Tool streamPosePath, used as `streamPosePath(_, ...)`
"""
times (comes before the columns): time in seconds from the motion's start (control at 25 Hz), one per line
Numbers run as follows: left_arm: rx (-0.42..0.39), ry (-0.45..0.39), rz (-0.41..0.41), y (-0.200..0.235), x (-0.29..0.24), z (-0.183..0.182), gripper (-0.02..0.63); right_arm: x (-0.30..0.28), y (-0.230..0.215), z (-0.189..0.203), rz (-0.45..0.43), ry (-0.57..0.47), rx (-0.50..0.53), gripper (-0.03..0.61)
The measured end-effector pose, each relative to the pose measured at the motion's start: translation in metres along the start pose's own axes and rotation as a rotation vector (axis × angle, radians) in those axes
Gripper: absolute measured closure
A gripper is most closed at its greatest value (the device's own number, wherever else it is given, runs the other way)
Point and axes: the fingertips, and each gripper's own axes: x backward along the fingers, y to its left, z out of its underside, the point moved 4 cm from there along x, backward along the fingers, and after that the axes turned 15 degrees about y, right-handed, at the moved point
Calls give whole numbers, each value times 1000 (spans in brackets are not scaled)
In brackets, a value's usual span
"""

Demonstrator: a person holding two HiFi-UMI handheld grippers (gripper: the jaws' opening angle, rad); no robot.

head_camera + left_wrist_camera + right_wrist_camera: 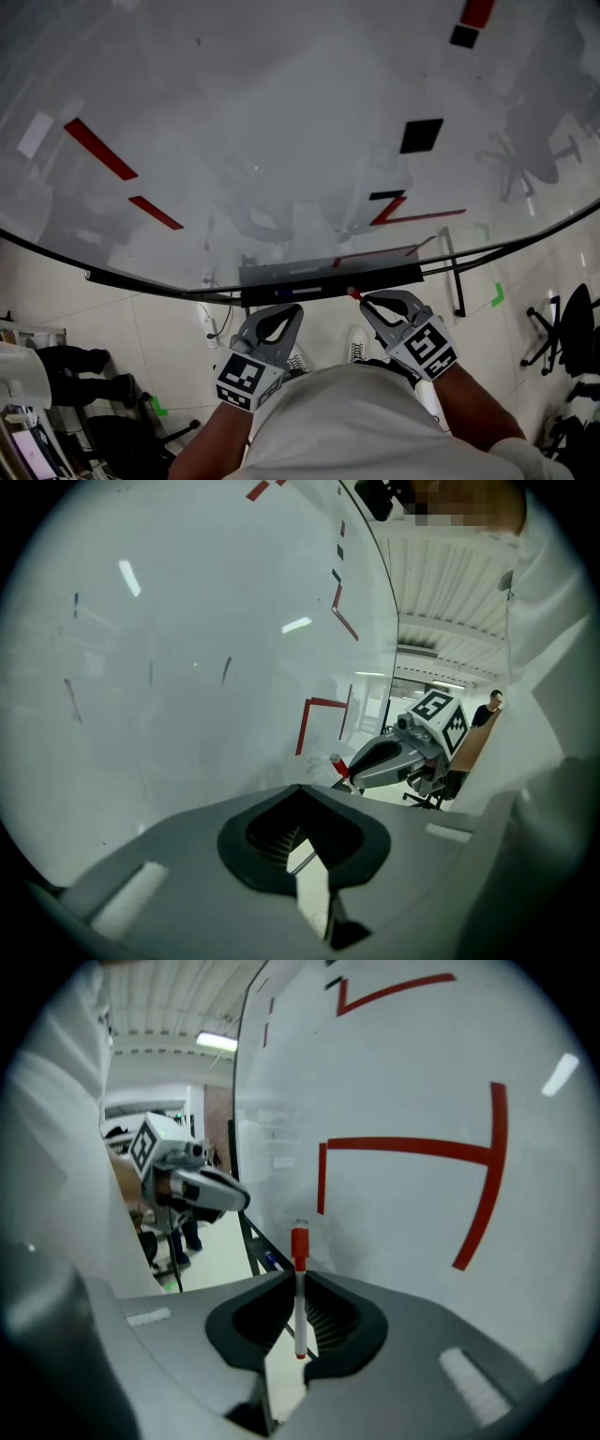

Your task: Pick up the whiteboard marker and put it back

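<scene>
A whiteboard marker (pixel 299 1288) with a white barrel and red cap stands upright between the jaws of my right gripper (pixel 298 1274), which is shut on it. The capped end pokes out past the fingertips toward the whiteboard (pixel 422 1101). In the head view the right gripper (pixel 364 298) holds the marker's red tip (pixel 354 293) just below the board's dark tray (pixel 328 275). My left gripper (pixel 298 307) hangs beside it to the left, shut with nothing in it. The left gripper view shows the right gripper (pixel 352 775) and the red cap (pixel 339 766) close to the board.
The whiteboard (pixel 281 141) carries red drawn lines (pixel 99 148) and black square magnets (pixel 421 135). A blue marker (pixel 270 1260) lies on the tray. Office chairs (pixel 562 337) stand at the right on the tiled floor, and dark equipment (pixel 84 361) sits lower left.
</scene>
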Motion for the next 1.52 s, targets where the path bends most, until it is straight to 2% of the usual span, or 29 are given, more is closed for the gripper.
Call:
streamPosePath(0.12, -2, -2, 12, -4, 0, -1, 597, 9, -3, 0, -60, -64, -126, 546)
streamPosePath(0.28, 2, -16, 28, -7, -3, -3, 597, 15, -3, 1, -99, -105, -190, 545)
streamPosePath(0.52, 32, -58, 23, 1, 4, -13, 597, 35, -5, -9, -191, -244, -310, 545)
streamPosePath(0.68, 60, -103, 38, -6, 15, -19, 597, 47, -3, -4, -212, -279, -323, 545)
streamPosePath(0.88, 50, -93, 58, -14, 16, -16, 597, 52, -1, -2, -228, -311, -337, 545)
streamPosePath(1.2, -9, -91, 59, -18, 13, -12, 597, 47, 1, -5, -225, -299, -314, 545)
streamPosePath(1.4, -16, -69, 66, -19, 12, -11, 597, 47, 2, -8, -219, -301, -304, 545)
streamPosePath(1.52, -29, -88, 75, -20, 12, -16, 597, 44, 0, -8, -211, -292, -301, 545)
